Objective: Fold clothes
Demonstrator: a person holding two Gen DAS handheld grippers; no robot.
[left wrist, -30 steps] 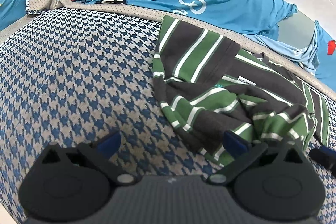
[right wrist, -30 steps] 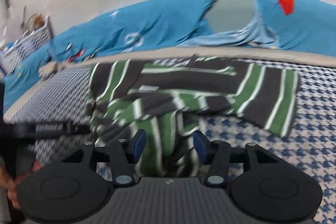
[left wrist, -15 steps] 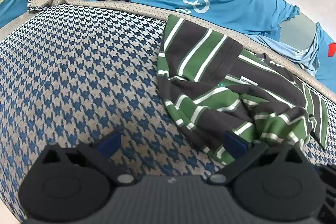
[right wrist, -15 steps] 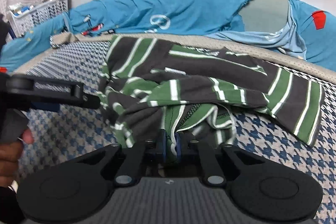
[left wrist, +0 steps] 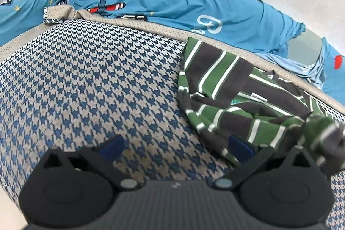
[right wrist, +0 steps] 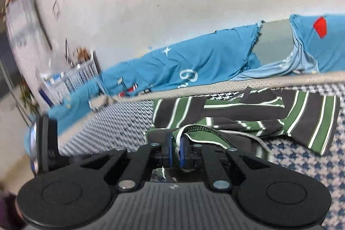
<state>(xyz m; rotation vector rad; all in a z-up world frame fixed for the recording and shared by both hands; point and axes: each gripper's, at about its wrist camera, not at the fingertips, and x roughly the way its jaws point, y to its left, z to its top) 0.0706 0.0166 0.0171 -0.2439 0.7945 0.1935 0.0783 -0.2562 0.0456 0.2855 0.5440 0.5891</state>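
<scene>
A houndstooth-covered bed point(left wrist: 90, 87) carries a blue printed sheet point(left wrist: 163, 5) along its far edge (against the wall). The crumpled green-and-grey striped shirt point(left wrist: 235, 87) lies on the bed's right side. The right claw point(right wrist: 175, 152) is pinching the shirt's hem, while the left claw point(left wrist: 175, 146) hovers spread beside it.

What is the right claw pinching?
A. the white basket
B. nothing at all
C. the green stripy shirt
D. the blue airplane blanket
C. In the right wrist view, the right claw is closed on a bunched edge of the green stripy shirt, with green cloth squeezed between its blue pads.
</scene>
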